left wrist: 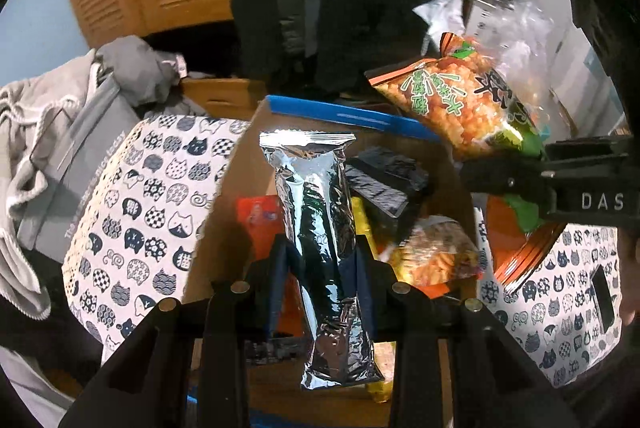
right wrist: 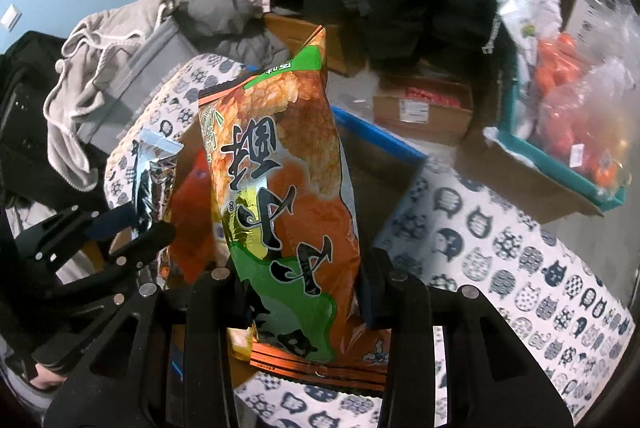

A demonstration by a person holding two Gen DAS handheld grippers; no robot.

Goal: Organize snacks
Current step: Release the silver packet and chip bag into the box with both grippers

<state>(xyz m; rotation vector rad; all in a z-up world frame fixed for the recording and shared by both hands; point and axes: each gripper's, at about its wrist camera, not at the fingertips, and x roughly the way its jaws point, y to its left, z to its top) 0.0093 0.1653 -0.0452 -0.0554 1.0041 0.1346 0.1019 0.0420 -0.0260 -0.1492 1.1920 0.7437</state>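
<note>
left gripper (left wrist: 320,260) clamped on foil pack (left wrist: 318,228), over box (left wrist: 344,115) | right gripper (right wrist: 300,288) clamped on orange bag (right wrist: 280,195), above box's right rim | advice: lower one at a time, upright, into free gaps, release low

Crinkled mirror-shiny foil pouch (left wrist: 320,248), glossy plastic rice-cracker bag (right wrist: 288,195), matt cardboard box (left wrist: 224,220)
</note>
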